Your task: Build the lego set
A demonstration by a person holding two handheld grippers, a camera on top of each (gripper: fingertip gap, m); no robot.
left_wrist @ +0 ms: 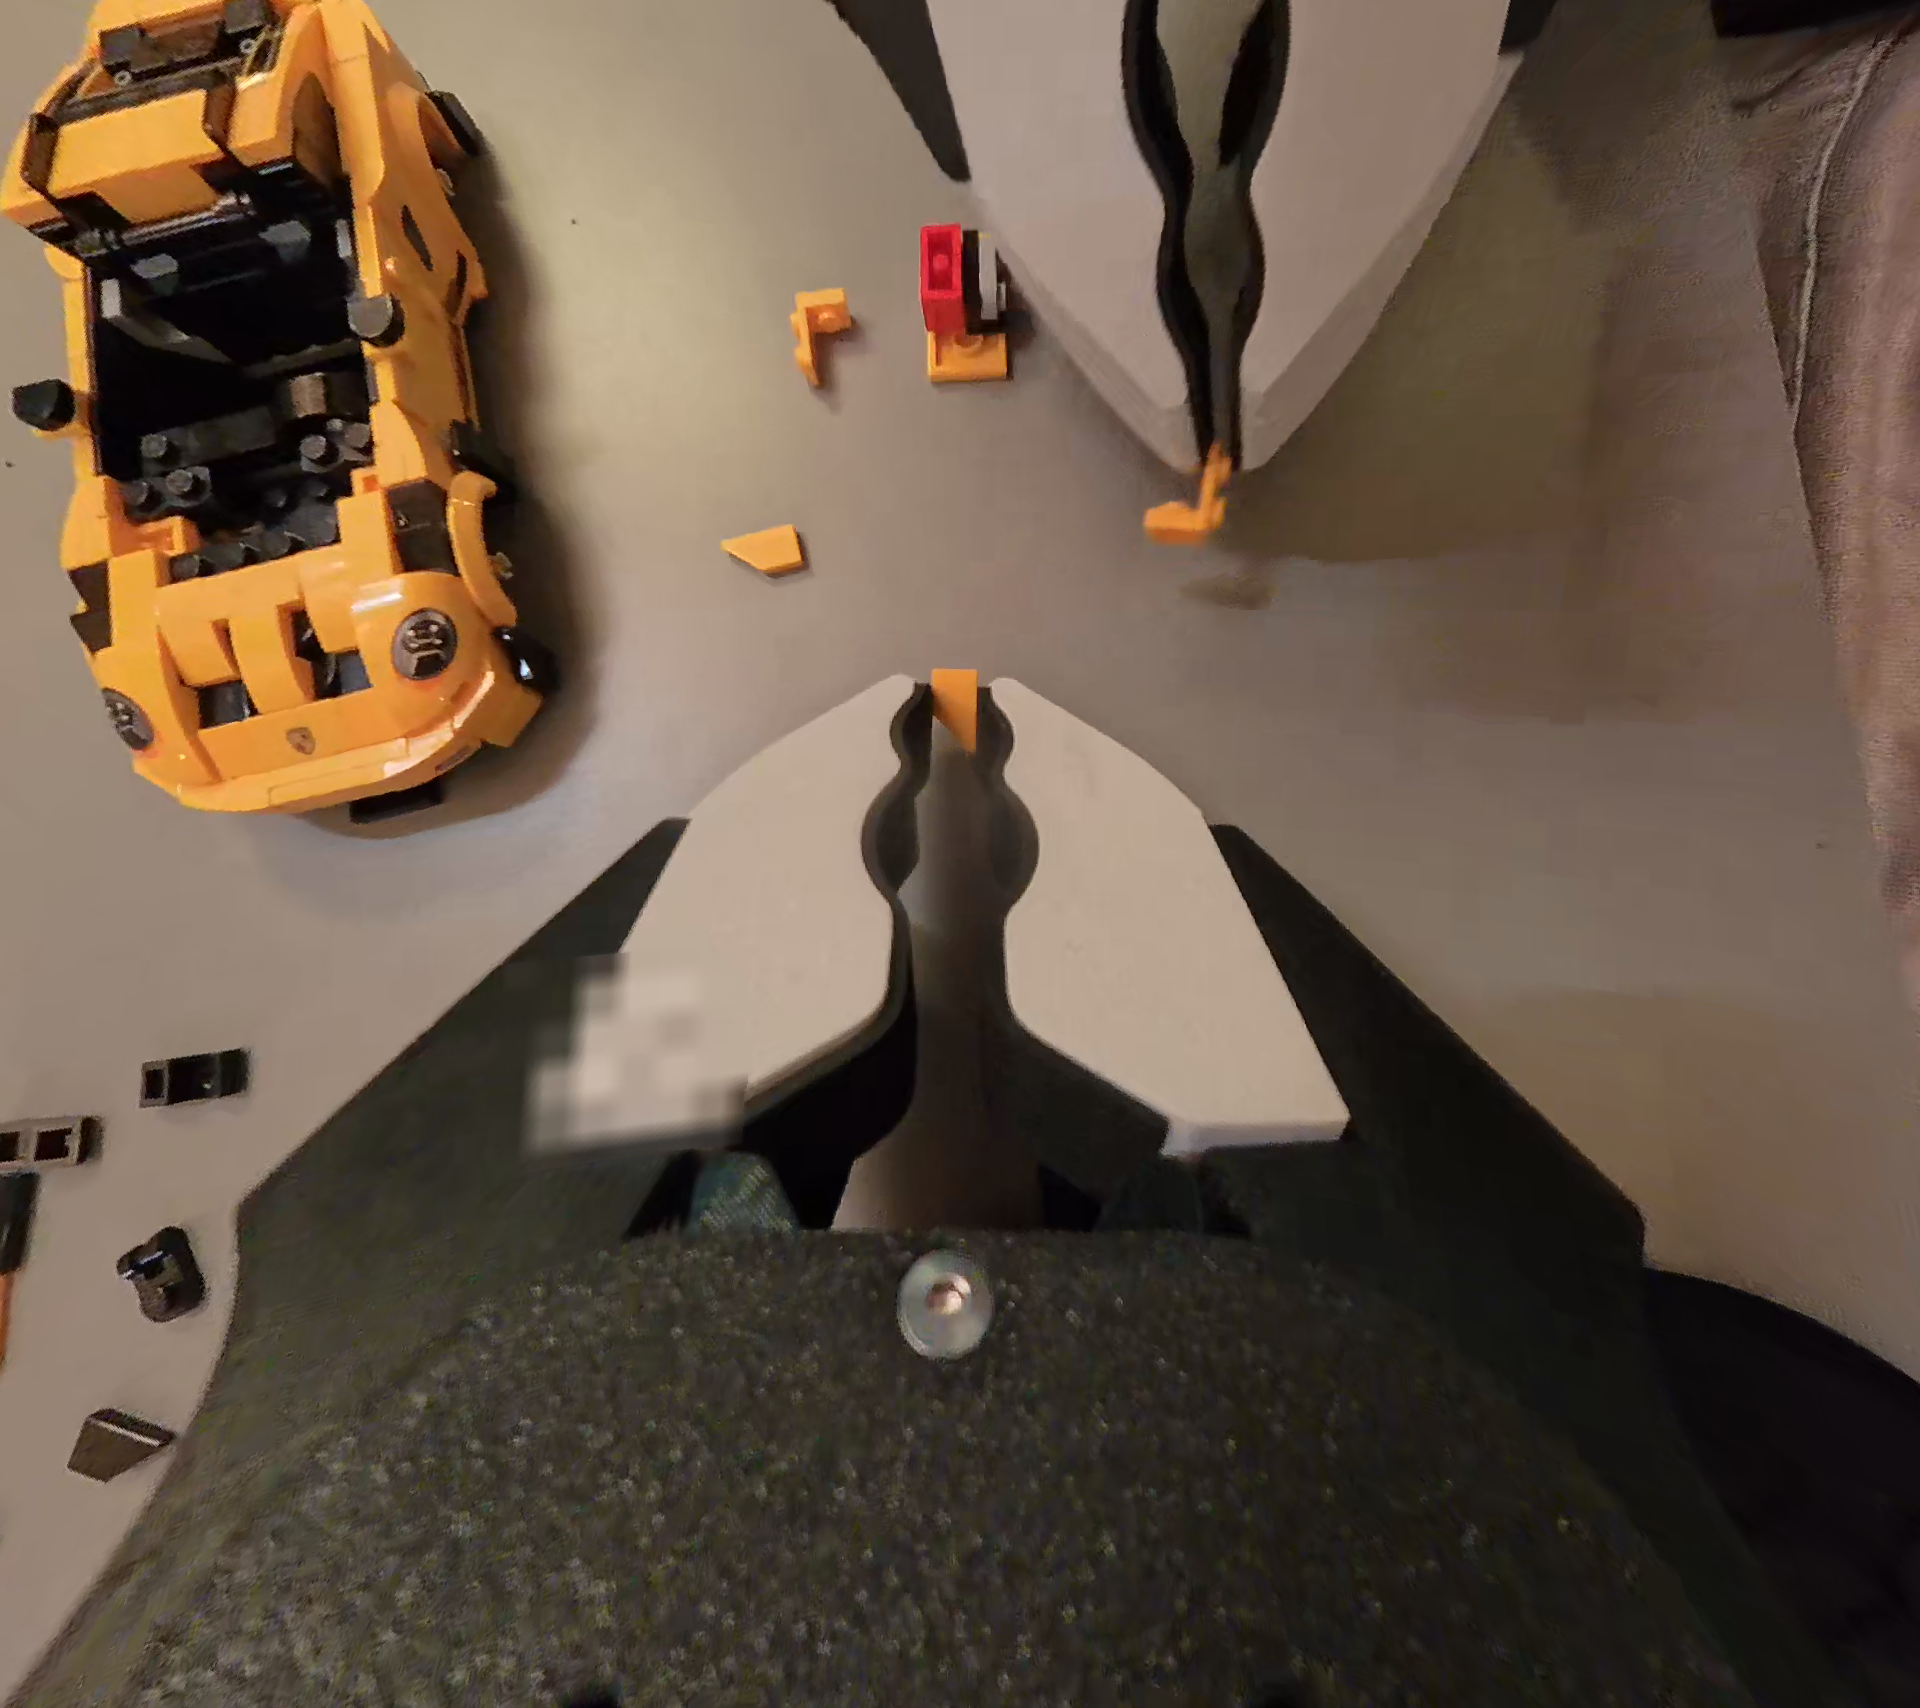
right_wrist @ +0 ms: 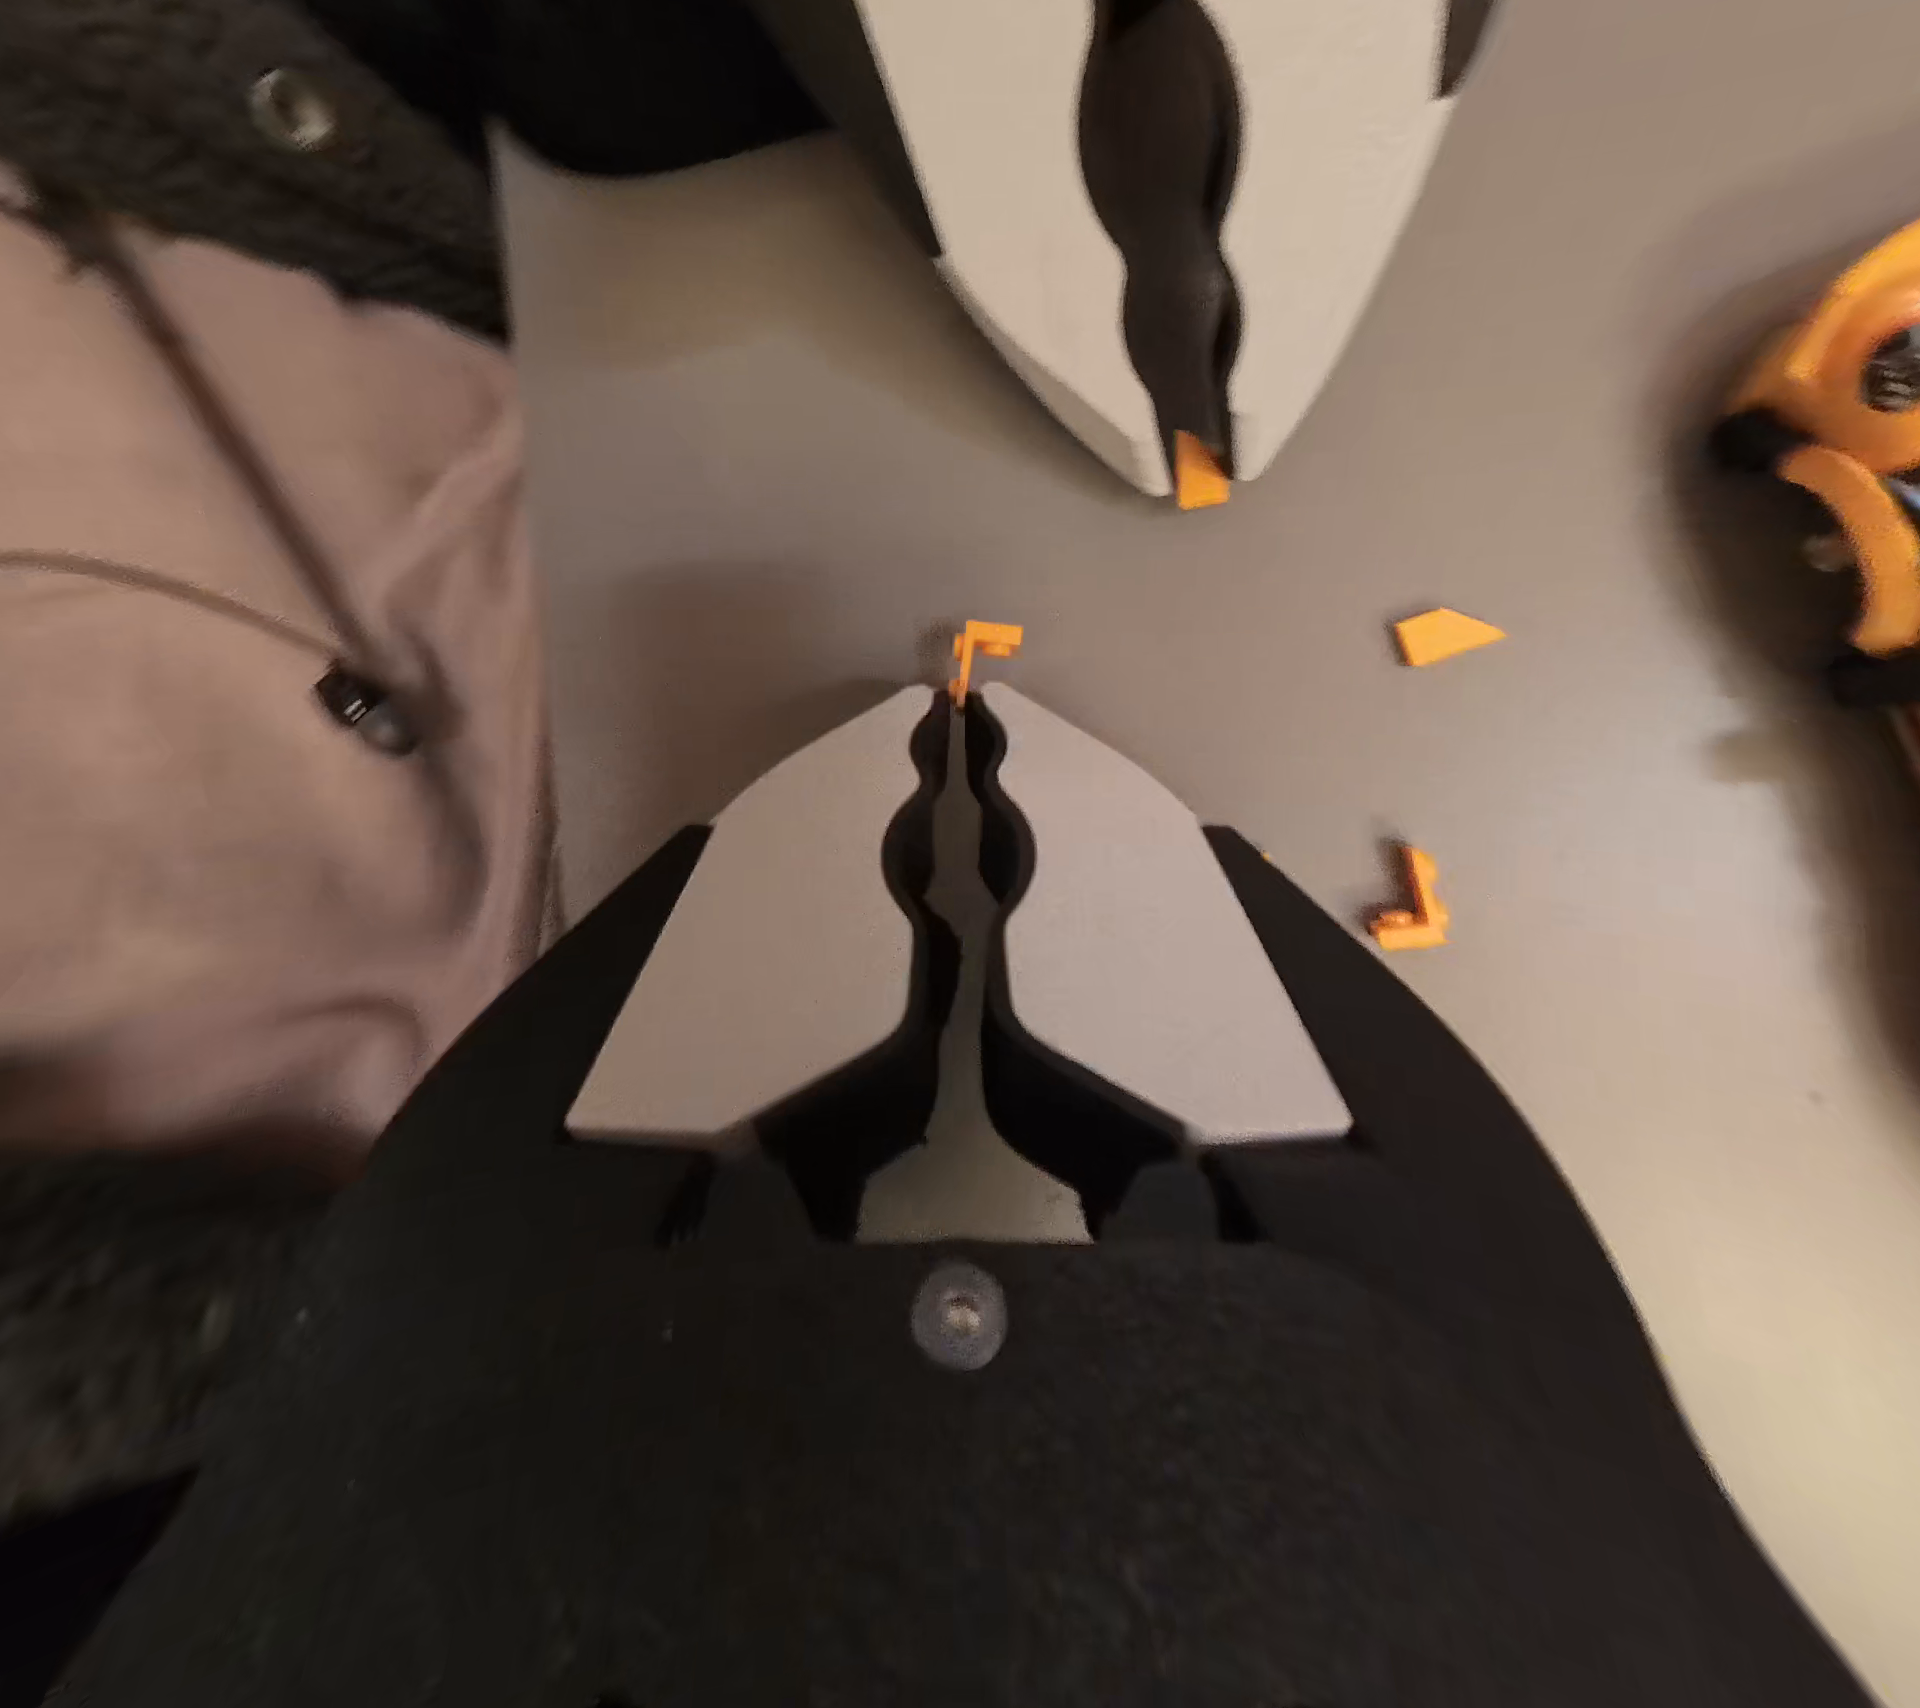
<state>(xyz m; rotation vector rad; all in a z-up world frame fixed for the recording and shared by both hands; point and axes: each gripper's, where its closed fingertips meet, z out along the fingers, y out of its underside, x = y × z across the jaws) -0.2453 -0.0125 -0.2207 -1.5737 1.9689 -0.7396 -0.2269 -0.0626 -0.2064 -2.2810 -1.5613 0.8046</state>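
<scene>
We are in the middle of a small sub-assembly, with both tools loaded and facing each other over the grey worktop (left_wrist: 1455, 775). Our left tool (left_wrist: 954, 684) is clamped on an orange wedge piece (left_wrist: 956, 708) at its very tips. Our right tool (right_wrist: 958, 692) is clamped on one leg of an orange bracket (right_wrist: 982, 650), whose other leg juts out free. The two pieces sit near each other but apart. As we judge it, the next move is to bring them together and press the wedge onto the bracket's free leg, which calls for lining up the faces squarely, since each piece is held by only a sliver.

Counting from the left wrist view: one partly built orange car (left_wrist: 270, 391) at the far left, its cabin open. On the worktop between car and tools lie one loose orange bracket (left_wrist: 821, 328), one loose orange wedge (left_wrist: 767, 550) and one small red, black and orange stack (left_wrist: 961, 302). At the near left we count five loose black pieces (left_wrist: 192, 1078), some cut by the frame edge.
</scene>
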